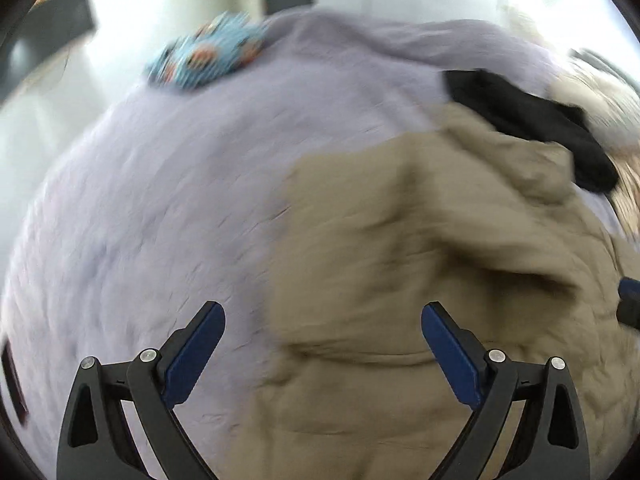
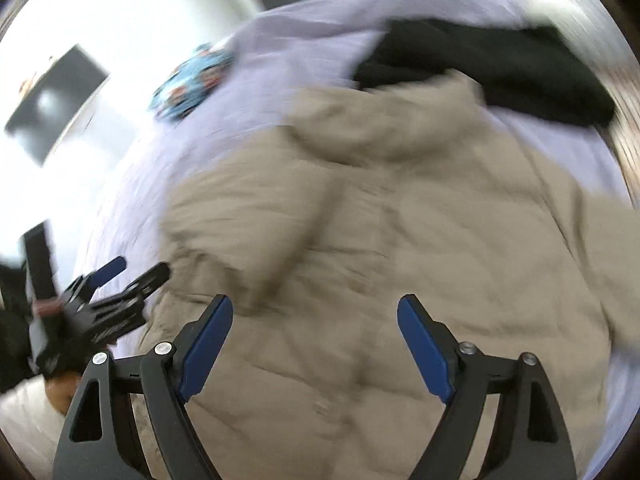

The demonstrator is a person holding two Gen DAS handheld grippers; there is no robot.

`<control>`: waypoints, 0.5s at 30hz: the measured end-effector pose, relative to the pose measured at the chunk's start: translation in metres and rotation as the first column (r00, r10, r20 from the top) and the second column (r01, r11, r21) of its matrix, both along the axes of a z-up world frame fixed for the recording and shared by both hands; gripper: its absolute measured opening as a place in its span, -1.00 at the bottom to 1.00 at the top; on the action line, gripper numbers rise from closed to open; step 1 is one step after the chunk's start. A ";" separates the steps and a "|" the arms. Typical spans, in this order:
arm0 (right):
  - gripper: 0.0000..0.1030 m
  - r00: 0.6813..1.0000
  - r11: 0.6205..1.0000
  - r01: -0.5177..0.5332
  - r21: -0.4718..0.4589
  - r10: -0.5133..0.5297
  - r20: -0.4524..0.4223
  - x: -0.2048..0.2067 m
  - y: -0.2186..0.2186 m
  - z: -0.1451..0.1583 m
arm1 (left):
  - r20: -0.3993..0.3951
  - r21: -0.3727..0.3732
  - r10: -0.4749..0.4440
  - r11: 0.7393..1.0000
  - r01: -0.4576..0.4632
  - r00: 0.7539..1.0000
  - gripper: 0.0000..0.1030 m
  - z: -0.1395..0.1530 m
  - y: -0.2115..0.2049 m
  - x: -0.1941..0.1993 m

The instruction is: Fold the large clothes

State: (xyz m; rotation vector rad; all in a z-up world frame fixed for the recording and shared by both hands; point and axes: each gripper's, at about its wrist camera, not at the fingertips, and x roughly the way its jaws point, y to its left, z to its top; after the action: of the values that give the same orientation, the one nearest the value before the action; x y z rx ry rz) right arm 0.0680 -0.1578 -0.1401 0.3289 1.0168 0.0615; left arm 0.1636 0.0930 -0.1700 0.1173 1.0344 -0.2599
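A large beige padded jacket [image 2: 400, 232] with a hood lies spread on a lilac sheet [image 1: 160, 200]. In the left wrist view the jacket [image 1: 400, 260] fills the right half, and my left gripper [image 1: 323, 310] hangs open above its left edge, nothing between the blue pads. My right gripper [image 2: 315, 304] stands open over the jacket's middle, also with nothing held. The left gripper [image 2: 132, 270] shows in the right wrist view at the jacket's left edge. Both views are motion-blurred.
A black garment [image 2: 500, 68] lies beyond the jacket's hood, seen as black garment [image 1: 528, 120] at right. A blue patterned cloth [image 1: 208, 56] sits at the sheet's far left. A dark board [image 2: 52, 104] stands off the bed to the left.
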 end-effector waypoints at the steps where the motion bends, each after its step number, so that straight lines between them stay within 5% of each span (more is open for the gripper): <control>1: 0.69 0.999 0.995 -0.052 -0.086 0.052 0.002 0.014 0.024 0.000 | -0.026 -0.035 0.025 0.999 -0.026 0.999 0.92 -0.005 0.009 0.007; 4: 0.69 0.989 0.946 -0.149 -0.288 0.150 -0.019 0.045 0.076 -0.009 | -0.098 -0.125 0.076 0.988 -0.089 0.992 0.92 -0.022 0.028 0.026; 7: 0.66 0.986 0.919 -0.157 -0.361 0.169 0.003 0.067 0.089 -0.016 | -0.131 -0.124 0.090 0.987 -0.106 0.987 0.92 -0.042 0.026 0.032; 12: 0.66 0.988 0.981 0.151 -0.121 -0.148 0.039 0.076 0.001 -0.014 | -0.147 -0.121 0.048 0.991 -0.066 0.988 0.92 -0.050 0.023 0.033; 15: 0.29 0.951 0.950 0.309 0.049 -0.307 -0.037 0.061 -0.055 -0.036 | -0.170 -0.270 0.019 0.961 -0.065 0.985 0.92 -0.037 0.031 0.048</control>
State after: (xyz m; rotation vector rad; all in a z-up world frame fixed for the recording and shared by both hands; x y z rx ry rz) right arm 0.1287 -0.2125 -0.1764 0.5369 0.9827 -0.1992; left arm 0.2112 0.1239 -0.2067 -0.1806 1.1548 -0.3762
